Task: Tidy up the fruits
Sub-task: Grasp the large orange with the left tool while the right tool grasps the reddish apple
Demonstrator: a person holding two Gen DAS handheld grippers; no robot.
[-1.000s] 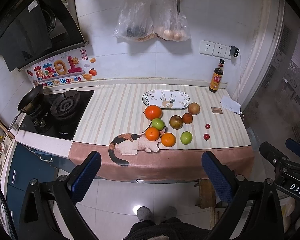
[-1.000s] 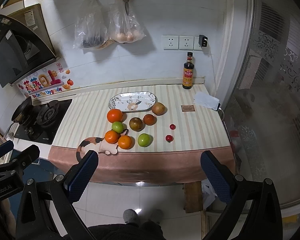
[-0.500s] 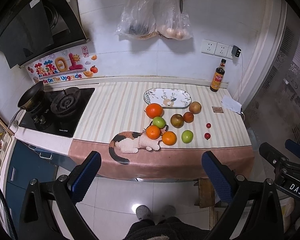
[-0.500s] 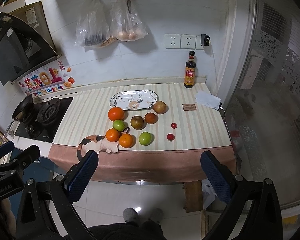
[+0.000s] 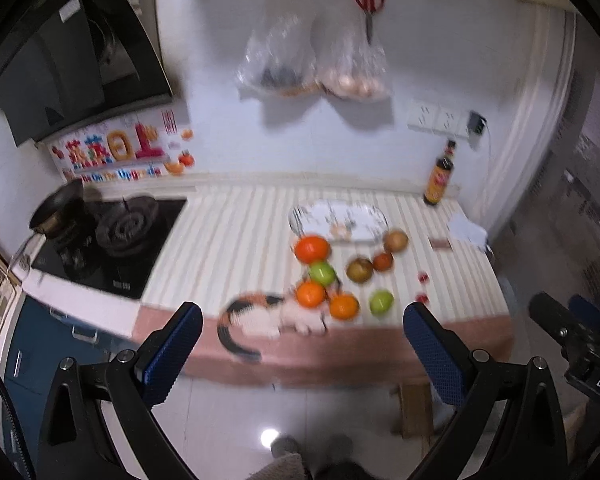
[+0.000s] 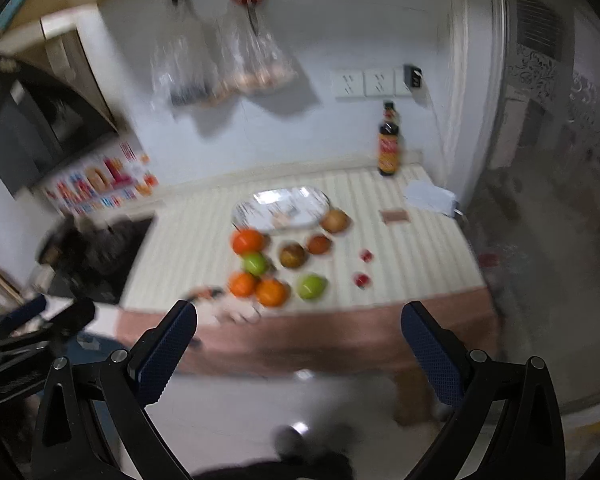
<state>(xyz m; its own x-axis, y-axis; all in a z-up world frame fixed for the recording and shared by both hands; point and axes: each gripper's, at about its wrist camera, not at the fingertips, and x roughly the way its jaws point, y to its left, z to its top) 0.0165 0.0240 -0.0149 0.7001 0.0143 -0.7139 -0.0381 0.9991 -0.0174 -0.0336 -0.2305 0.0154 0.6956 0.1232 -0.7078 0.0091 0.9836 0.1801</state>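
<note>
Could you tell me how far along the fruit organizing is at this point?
Nothing looks done: the plate holds no fruit, and the oranges, green fruits and small red ones lie loose on the counter. In hand: nothing, since the left gripper and right gripper are open, short of the counter. All the sorting remains.

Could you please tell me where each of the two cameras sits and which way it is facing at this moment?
Left wrist: rides on the left tongs, above the floor short of the counter, facing the back wall; blue pads wide apart, feet below, the other tongs at the right edge.
Right wrist: rides on the right tongs, same heading from further right; pads apart, the left tongs at the left edge.
Shared: plate, fruit, bottle.
</note>
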